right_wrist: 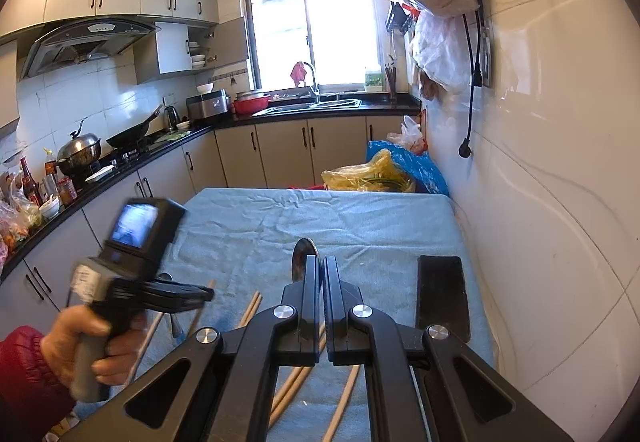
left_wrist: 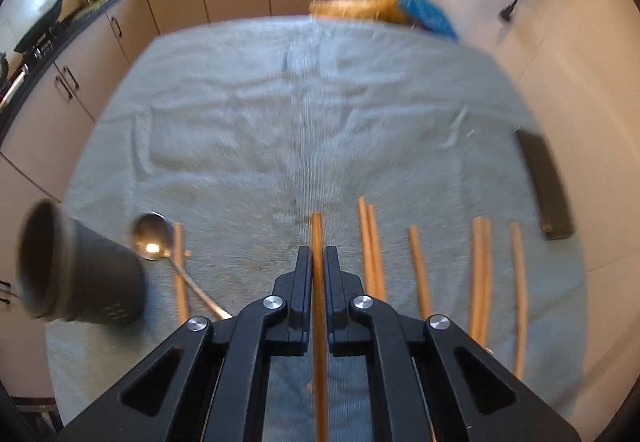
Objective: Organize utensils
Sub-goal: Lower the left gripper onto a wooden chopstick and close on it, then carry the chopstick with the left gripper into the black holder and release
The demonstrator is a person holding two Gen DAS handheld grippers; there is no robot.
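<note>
My left gripper (left_wrist: 318, 252) points down at a blue-grey towel (left_wrist: 280, 130) and is shut on one wooden chopstick (left_wrist: 317, 228) that runs lengthwise between its pads. Several more chopsticks (left_wrist: 372, 250) lie side by side to its right, one to its left. A metal spoon (left_wrist: 150, 236) rests next to a dark cup (left_wrist: 80, 266) at the left. In the right wrist view my right gripper (right_wrist: 322, 262) is shut on a second metal spoon (right_wrist: 302, 254), whose bowl sticks out past the fingertips. A hand in a red sleeve holds the left gripper (right_wrist: 200, 294) low at the left.
A flat black box (left_wrist: 546, 186) lies at the towel's right edge, near the tiled wall (right_wrist: 560, 162). Yellow and blue plastic bags (right_wrist: 376, 174) sit past the far end. Kitchen cabinets and a counter (right_wrist: 160, 146) with pots run along the left.
</note>
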